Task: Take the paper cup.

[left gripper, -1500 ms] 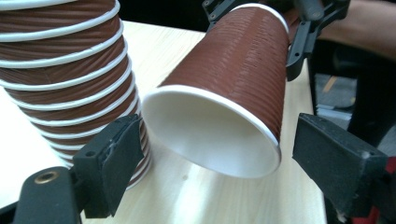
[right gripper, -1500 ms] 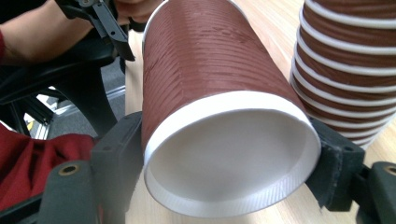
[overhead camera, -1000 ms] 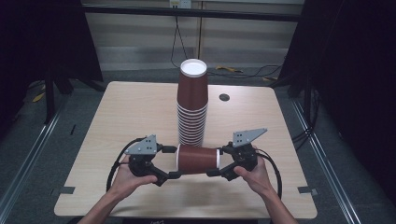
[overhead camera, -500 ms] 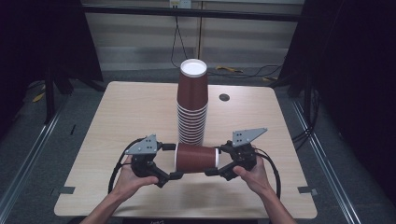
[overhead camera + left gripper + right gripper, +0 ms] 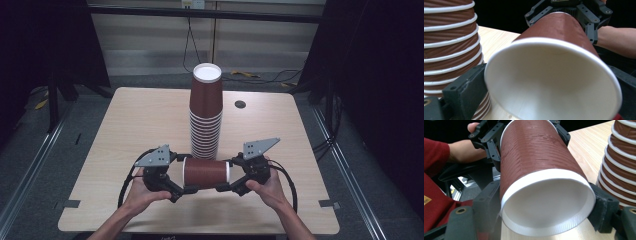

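A brown paper cup (image 5: 205, 172) lies level just above the table (image 5: 125, 125), held between both grippers in front of the tall stack of brown cups (image 5: 206, 115). My left gripper (image 5: 184, 174) has the cup's open mouth between its jaws. Those jaws have just been opening, and in the left gripper view (image 5: 549, 82) the white rim still touches both. My right gripper (image 5: 228, 173) is shut on the cup's base end, and in the right gripper view (image 5: 546, 205) its pads press both sides of the cup (image 5: 531, 147). The stack (image 5: 449, 45) stands close beside the cup (image 5: 564, 27).
A small dark round mark (image 5: 240, 104) sits on the table's far right. Both cables loop onto the table near its front edge. Dark stands and rails flank the table. The cup stack (image 5: 621, 157) rises just beyond the held cup.
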`<action>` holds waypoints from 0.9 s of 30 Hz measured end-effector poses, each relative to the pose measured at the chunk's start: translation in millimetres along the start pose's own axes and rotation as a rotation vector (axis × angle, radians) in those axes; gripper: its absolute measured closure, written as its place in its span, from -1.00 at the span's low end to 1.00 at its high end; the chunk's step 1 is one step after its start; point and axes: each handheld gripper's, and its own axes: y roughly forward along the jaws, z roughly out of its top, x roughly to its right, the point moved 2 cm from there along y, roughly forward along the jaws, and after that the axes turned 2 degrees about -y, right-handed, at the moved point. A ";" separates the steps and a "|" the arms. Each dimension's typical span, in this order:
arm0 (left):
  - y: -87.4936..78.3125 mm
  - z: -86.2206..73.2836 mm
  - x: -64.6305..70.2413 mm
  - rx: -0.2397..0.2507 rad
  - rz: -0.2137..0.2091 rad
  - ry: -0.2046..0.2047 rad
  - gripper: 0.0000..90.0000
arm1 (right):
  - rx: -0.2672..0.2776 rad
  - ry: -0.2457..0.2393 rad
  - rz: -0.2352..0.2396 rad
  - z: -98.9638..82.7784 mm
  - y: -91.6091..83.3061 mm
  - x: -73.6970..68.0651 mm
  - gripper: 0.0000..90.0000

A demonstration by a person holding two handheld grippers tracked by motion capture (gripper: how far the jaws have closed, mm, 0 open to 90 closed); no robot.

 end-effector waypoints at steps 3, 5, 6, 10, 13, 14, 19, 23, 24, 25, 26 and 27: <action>-1.4 1.0 2.5 0.009 0.014 0.014 -0.91 | -0.002 -0.001 0.007 -0.1 0.9 0.0 -0.48; -1.5 2.1 4.5 0.014 0.018 0.024 -0.91 | 0.002 -0.002 0.021 -0.1 0.8 0.3 -0.47; -2.1 2.1 4.6 0.014 0.022 0.026 -0.92 | 0.002 -0.002 0.021 -0.2 0.7 0.4 -0.48; -1.6 0.7 4.3 0.026 0.007 0.017 -0.92 | -0.002 -0.003 0.036 -0.7 1.7 1.6 -0.48; -3.9 0.9 4.0 0.023 0.001 0.017 -0.87 | -0.001 -0.007 0.042 -0.4 2.6 1.9 -0.48; -4.8 0.8 3.8 0.025 -0.002 0.011 -0.86 | 0.003 -0.002 0.045 -0.4 2.6 2.0 -0.48; -7.9 0.1 4.5 0.013 -0.001 0.021 -0.80 | 0.002 0.000 0.060 -1.7 4.4 3.1 -0.48; -9.7 1.4 4.6 0.025 -0.008 0.019 -0.78 | 0.010 -0.006 0.065 -1.1 5.2 2.4 -0.48; -9.9 1.9 4.7 0.024 -0.005 0.021 -0.78 | 0.010 -0.006 0.065 -1.1 5.2 2.4 -0.48; -9.9 2.2 4.7 0.024 -0.005 0.023 -0.78 | 0.011 -0.007 0.062 -1.0 5.1 2.3 -0.49; -9.6 2.5 4.4 0.013 -0.004 0.025 -0.78 | 0.010 -0.003 0.053 -1.2 4.4 2.1 -0.57; -9.6 2.5 4.4 0.013 -0.004 0.025 -0.78 | 0.010 -0.003 0.053 -1.2 4.4 2.1 -0.57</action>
